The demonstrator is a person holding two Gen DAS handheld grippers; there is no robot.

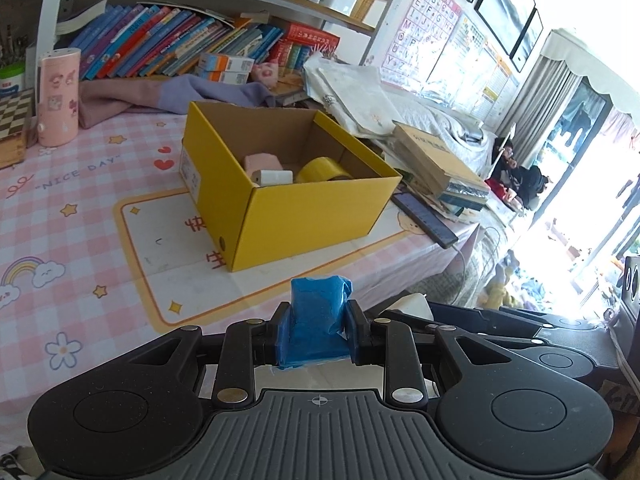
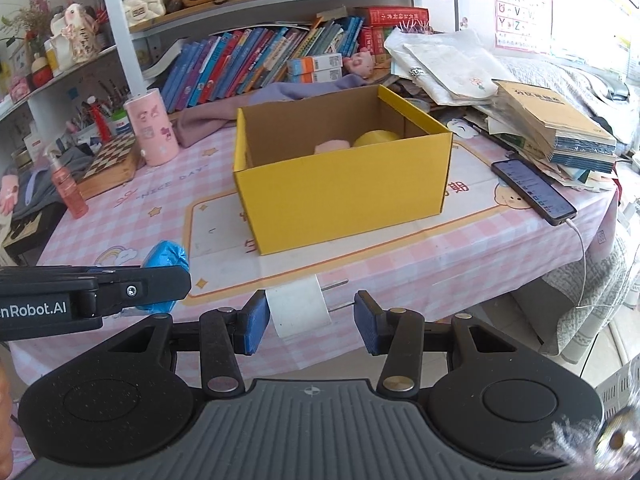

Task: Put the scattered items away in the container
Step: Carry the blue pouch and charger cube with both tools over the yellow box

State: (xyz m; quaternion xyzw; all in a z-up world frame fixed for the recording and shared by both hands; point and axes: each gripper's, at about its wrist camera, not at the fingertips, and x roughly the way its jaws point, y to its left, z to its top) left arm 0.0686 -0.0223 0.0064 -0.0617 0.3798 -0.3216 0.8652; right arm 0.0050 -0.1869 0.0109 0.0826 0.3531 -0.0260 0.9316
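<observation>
The yellow cardboard box [image 1: 312,216] [image 2: 344,192] stands open on the pink checked tablecloth. Inside lie a pink item [image 1: 260,162], a white adapter [image 1: 272,178] and a yellow tape roll [image 1: 320,170]. My left gripper [image 1: 320,314] is shut on a blue wrapped packet [image 1: 318,300], held in front of the box near the table's front edge. In the right wrist view that packet [image 2: 166,256] shows at the left. My right gripper [image 2: 311,304] is shut on a white plug charger [image 2: 298,308]; its body sits against the left pad and its prongs reach the right pad.
A phone [image 2: 534,192] on a cable lies right of the box, with a stack of books and papers [image 2: 560,128] behind it. At the left stand a pink cylinder [image 2: 152,132], a chessboard [image 2: 114,160] and a pink pump bottle [image 2: 68,188]. Bookshelves close off the back.
</observation>
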